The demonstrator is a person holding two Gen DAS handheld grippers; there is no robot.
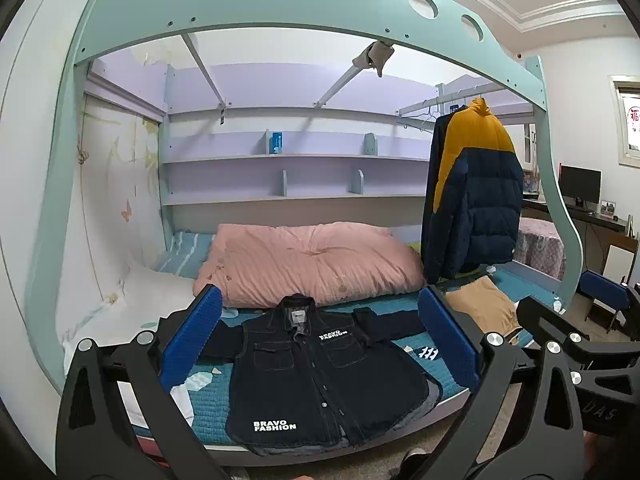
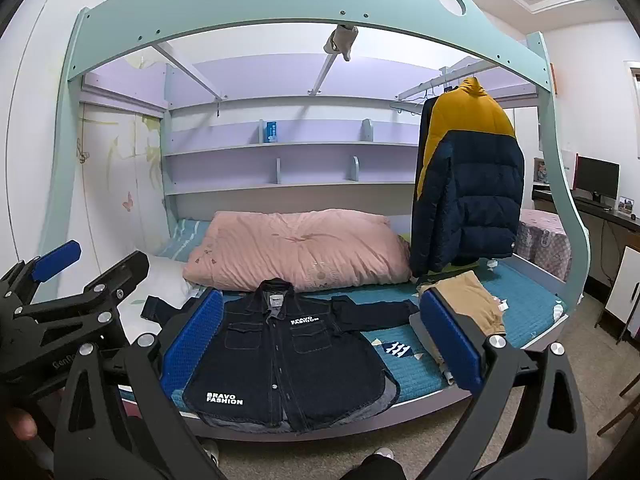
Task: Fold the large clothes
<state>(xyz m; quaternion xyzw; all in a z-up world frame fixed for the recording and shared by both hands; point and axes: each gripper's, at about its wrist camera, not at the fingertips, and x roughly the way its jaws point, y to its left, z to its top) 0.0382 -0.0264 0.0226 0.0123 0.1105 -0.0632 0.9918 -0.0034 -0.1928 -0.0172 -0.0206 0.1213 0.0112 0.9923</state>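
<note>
Denim jacket [image 1: 320, 372] lies flat on the bed [image 1: 440, 380]; both claws, left claw [image 1: 320, 344] and right claw [image 2: 320, 344], hang wide open and empty. Sleeve [image 2: 376, 312] at 2 o'clock could drag when folded.

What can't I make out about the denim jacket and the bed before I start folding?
- Denim jacket: its left sleeve is partly behind the left tool in the left wrist view.
- Same sleeve, right wrist view: its middle sits behind the right tool.
- Collar label: too small to read in both views.
- Tan garment: its near end is covered by the right tool's pad.
- Jacket's back: face down, unseen.
</note>
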